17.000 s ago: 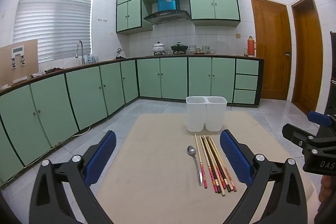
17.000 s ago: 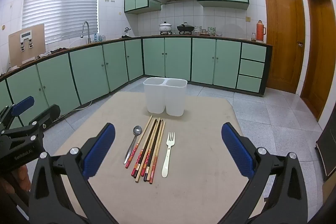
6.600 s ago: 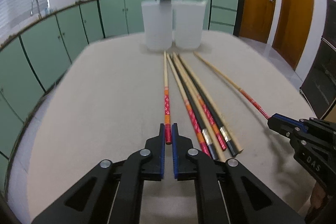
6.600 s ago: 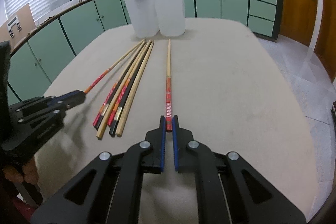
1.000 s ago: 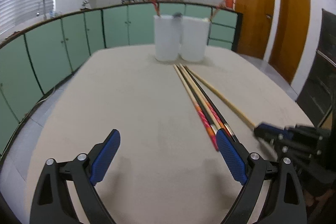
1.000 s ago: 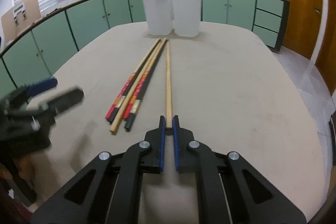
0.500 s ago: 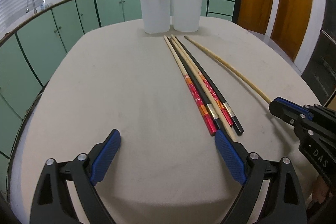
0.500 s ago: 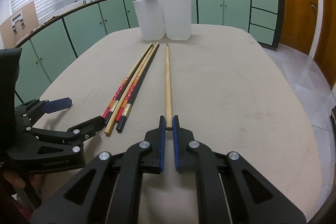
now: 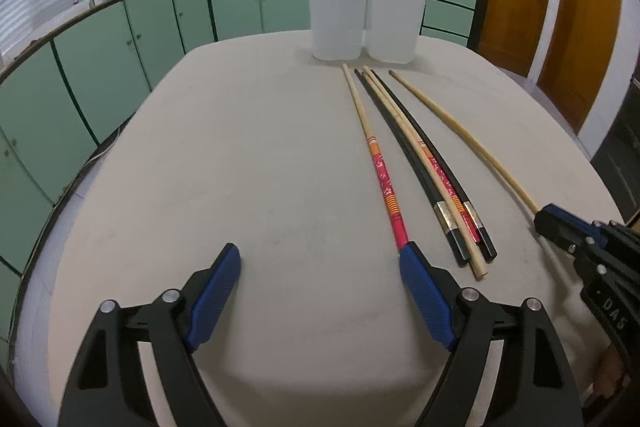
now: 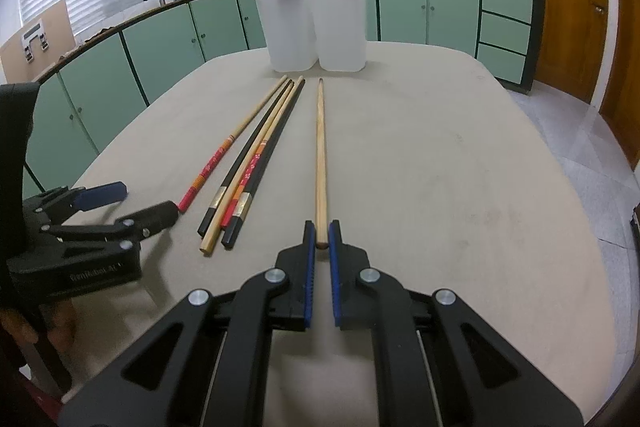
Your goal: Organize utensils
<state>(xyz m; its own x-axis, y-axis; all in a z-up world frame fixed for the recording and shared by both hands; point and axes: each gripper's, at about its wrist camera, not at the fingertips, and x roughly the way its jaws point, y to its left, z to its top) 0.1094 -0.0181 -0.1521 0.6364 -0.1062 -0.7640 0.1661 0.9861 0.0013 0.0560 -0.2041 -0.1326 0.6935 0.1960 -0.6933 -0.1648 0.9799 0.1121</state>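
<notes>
Presently we find the right gripper closed on the butt end of the plain wooden chopstick, which lies flat on the table pointing toward the twin white holders. The left gripper stands wide open with nothing in it, one pad touching or just beside the red-handled chopstick.

We judge the chopsticks light, stiff and smooth. Taken at the very end, one may pivot or slip in the pads; a hold slightly further up the shaft would steady it.

The right wrist view shows the pinch itself. The left wrist view does not: there only the right gripper's tip meets the stick. The left view, however, shows the bundle of three chopsticks just beside the red-handled one.
</notes>
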